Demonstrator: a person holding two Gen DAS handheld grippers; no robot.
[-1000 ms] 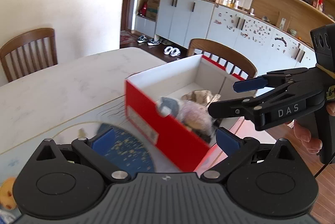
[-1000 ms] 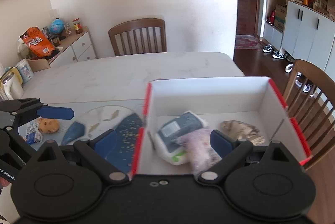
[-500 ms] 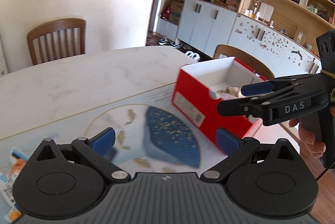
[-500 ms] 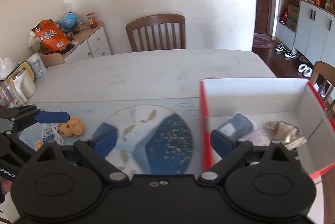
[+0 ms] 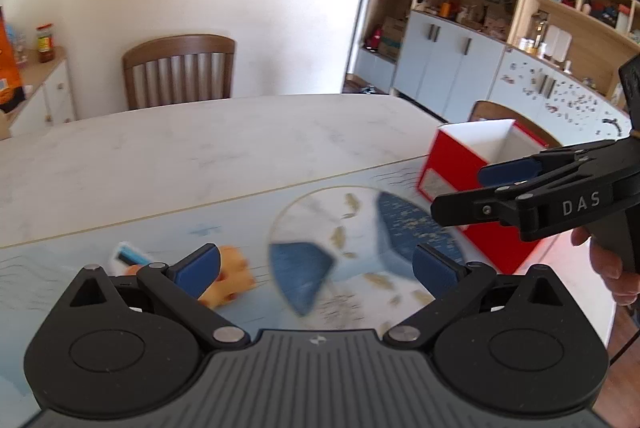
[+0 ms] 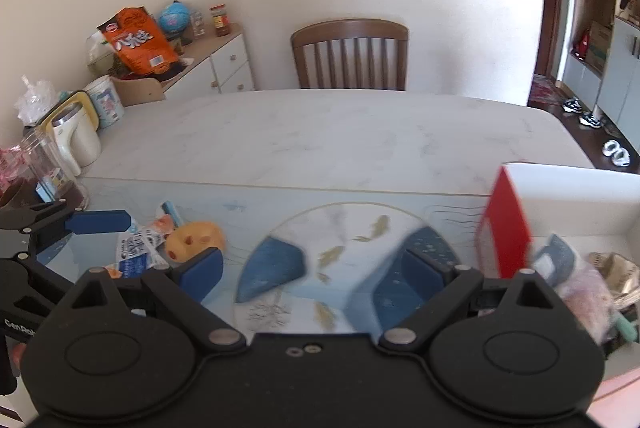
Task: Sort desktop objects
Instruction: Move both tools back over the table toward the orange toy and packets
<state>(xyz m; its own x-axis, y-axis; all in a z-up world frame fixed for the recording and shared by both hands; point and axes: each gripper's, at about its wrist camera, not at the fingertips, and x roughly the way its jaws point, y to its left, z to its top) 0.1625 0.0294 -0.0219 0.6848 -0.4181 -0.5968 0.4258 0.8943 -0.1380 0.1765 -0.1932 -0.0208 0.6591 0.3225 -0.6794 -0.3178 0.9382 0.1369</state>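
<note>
Fingers of the left gripper stand wide apart with nothing between them, over the mat. The toy, orange and blurred, lies at 9 o'clock from that gap, partly behind the left pad, with a packet just beyond it at 10 o'clock. The right gripper is likewise wide open and empty; in its view the toy sits at 10 o'clock, touching a heap of packets.

The box stands at 2 o'clock in the left view, near the table's right edge, with the right gripper hanging in front of it. In the right view the box is at 3 o'clock, holding a grey-blue pouch and crumpled wrappers. Between toy and box the mat lies bare, and the table beyond is open to its far edge at 12 o'clock, where a chair stands.

Half a second ago the box sat nearer the middle of both views; both cameras have swung left, bringing the toy and packets closer to the fingers.
</note>
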